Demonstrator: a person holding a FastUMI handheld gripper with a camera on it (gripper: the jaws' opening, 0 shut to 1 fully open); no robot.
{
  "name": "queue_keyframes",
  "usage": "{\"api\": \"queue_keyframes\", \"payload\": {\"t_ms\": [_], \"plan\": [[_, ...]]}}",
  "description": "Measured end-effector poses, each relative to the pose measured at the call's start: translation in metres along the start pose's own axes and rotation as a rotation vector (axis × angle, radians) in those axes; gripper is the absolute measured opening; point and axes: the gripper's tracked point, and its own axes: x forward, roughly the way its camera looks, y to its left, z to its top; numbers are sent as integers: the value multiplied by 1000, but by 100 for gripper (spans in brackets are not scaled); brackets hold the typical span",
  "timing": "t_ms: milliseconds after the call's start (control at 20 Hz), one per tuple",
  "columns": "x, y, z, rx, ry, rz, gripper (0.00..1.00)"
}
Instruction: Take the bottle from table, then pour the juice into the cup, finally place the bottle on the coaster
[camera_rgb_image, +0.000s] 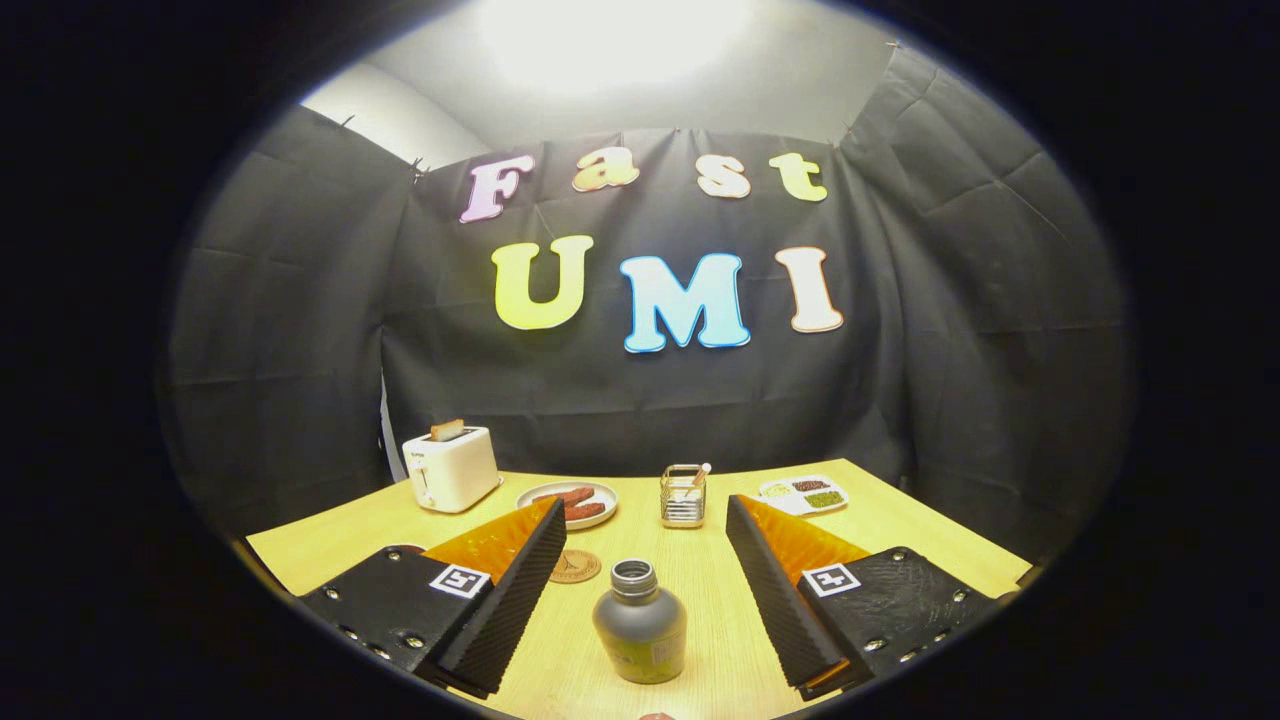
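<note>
The bottle (640, 622) stands upright on the wooden surface (900, 520), right in the gap between the two fingers of the tongs (640, 520). It's a grey, squat thing with a short neck and no cap that I can make out, plus a greenish label low on its body. The tongs are spread wide, one finger on each side of the bottle, and neither finger touches it, so they're gripping nothing at all.

Just beyond the bottle, a bit to its left and next to the left finger, a round brown coaster (574, 566) lies flat on the surface. Further back there's a plate (568, 500) with a couple of sausages on it, and to the right of that a small wire rack (683, 497) with something pale sticking out of it. Off to the right of the rack sits a white tray (803, 494) with little heaps of food, green and dark. At the back left corner stands a white toaster (451, 468) with a slice of toast poking out the top.
</note>
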Motion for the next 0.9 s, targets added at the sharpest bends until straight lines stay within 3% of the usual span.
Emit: {"api": "queue_keyframes", "payload": {"t_ms": [900], "plan": [[20, -1, -102, -34, 184, 3, 98]]}}
